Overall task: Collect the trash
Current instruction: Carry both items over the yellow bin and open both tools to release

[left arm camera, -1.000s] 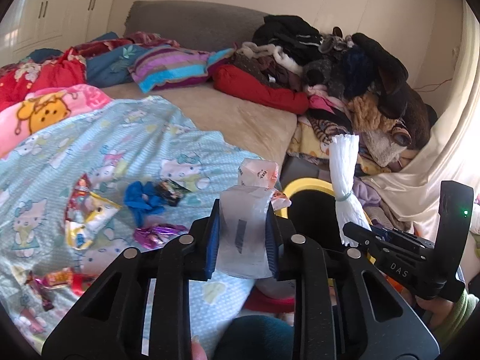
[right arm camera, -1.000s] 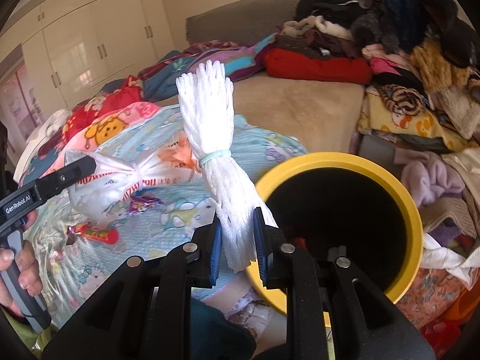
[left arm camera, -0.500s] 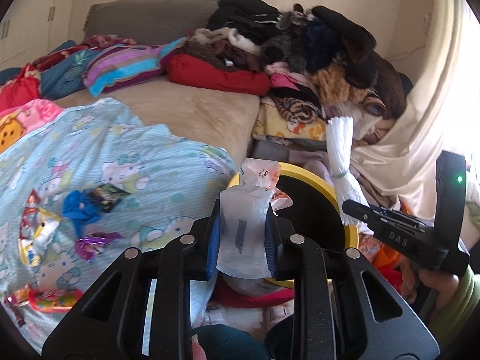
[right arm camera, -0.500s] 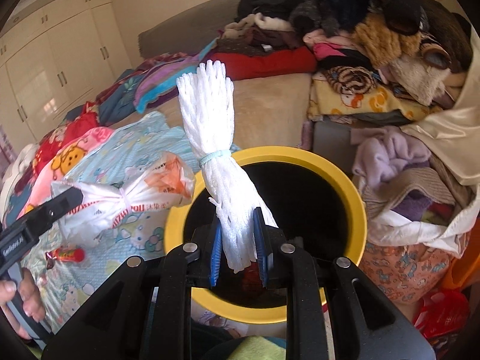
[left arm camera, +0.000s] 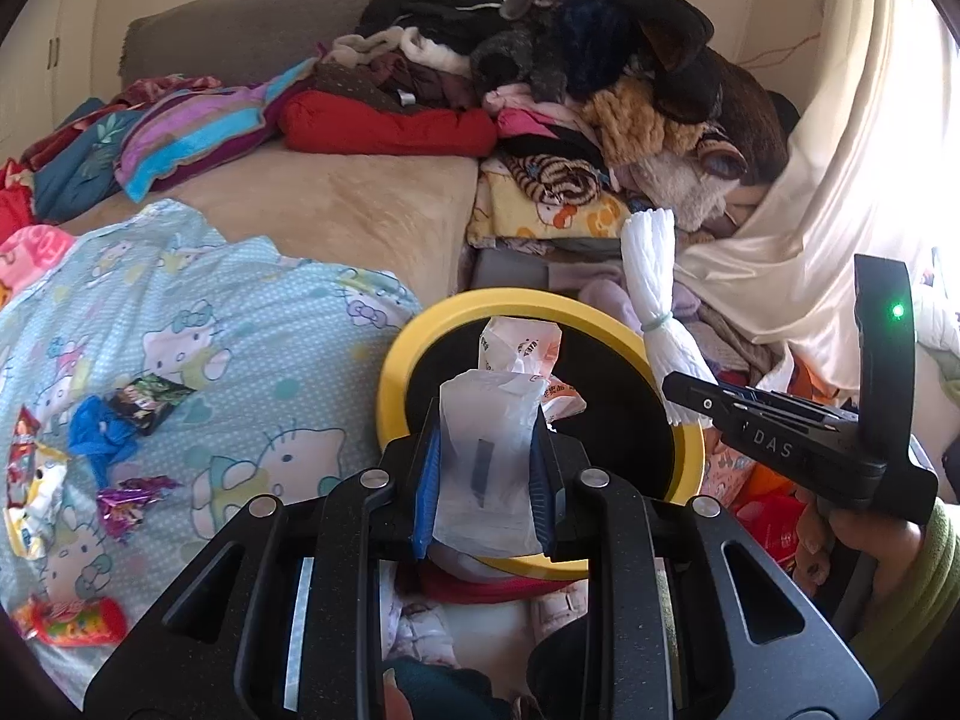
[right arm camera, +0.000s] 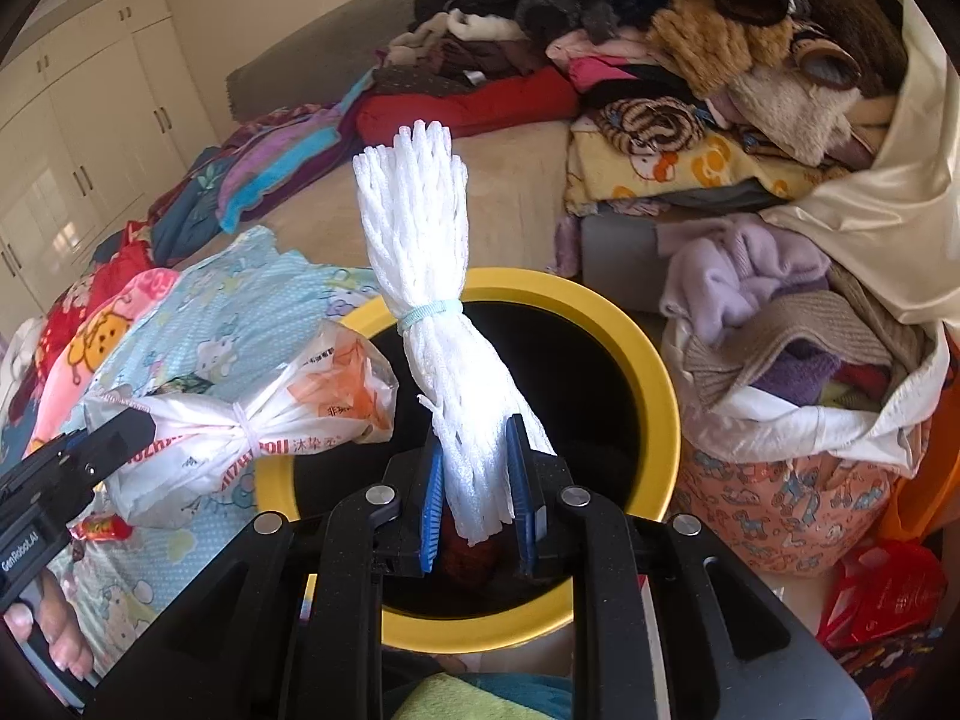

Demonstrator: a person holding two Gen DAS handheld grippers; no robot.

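My left gripper (left arm camera: 483,474) is shut on a knotted white plastic bag (left arm camera: 489,456) and holds it over the near left side of the yellow-rimmed black bin (left arm camera: 396,360). The same bag (right arm camera: 252,426) shows in the right wrist view at the bin's left rim. My right gripper (right arm camera: 477,492) is shut on a bundle of white foam netting (right arm camera: 432,300) tied with a pale band, held upright above the bin's (right arm camera: 654,360) dark opening. In the left wrist view the right gripper (left arm camera: 690,396) and the netting (left arm camera: 651,288) stand over the bin's right rim.
Several snack wrappers (left arm camera: 126,498) and a blue scrap (left arm camera: 96,432) lie on the light blue cartoon blanket (left arm camera: 210,312) left of the bin. A heap of clothes (left arm camera: 600,90) rises behind it. Bags of fabric (right arm camera: 780,420) crowd the bin's right side.
Both grippers have swung right from above the blanket to above the bin, sinking a little and rolling. Each still holds its item.
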